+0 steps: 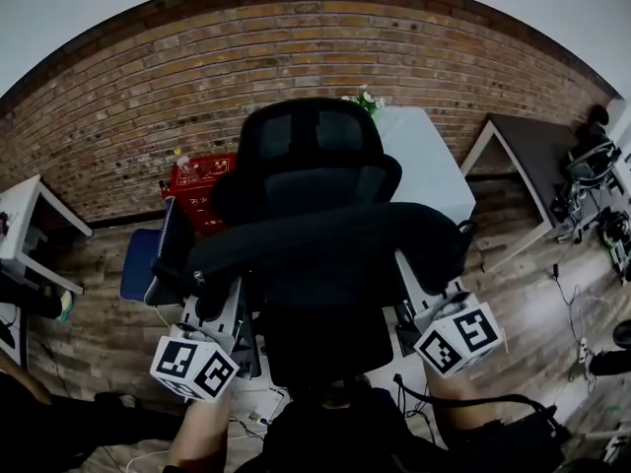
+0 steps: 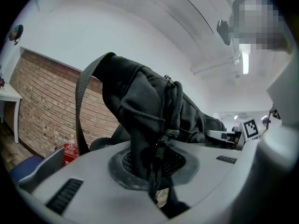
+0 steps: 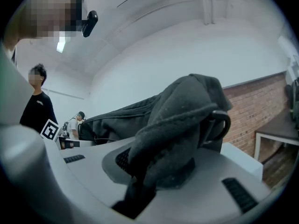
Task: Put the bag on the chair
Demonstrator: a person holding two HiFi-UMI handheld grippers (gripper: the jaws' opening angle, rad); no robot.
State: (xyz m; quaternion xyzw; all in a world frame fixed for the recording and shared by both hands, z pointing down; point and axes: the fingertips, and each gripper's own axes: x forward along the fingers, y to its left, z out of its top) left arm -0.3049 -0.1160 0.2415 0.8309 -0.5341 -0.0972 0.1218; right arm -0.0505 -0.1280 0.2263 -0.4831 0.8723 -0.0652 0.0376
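A long black bag [image 1: 325, 242] hangs stretched between my two grippers, in front of a black office chair [image 1: 308, 156]. The bag hides the lower backrest, and the chair's seat [image 1: 325, 338] shows below it. My left gripper [image 1: 210, 302] is shut on the bag's left end. In the left gripper view its jaws [image 2: 149, 169] pinch bunched black fabric [image 2: 145, 120] and a cord, with a strap [image 2: 83, 101] looping off to the left. My right gripper [image 1: 426, 299] is shut on the bag's right end. In the right gripper view that gripper [image 3: 154, 171] clamps folded fabric [image 3: 177, 125].
Behind the chair stands a brick wall [image 1: 148, 87] with a red box [image 1: 202, 190] and a white table [image 1: 426, 166]. A blue seat [image 1: 141, 261] is at the left, a dark table [image 1: 537, 151] at the right. Cables [image 1: 572, 313] lie on the wood floor. A person [image 3: 39, 106] stands far off.
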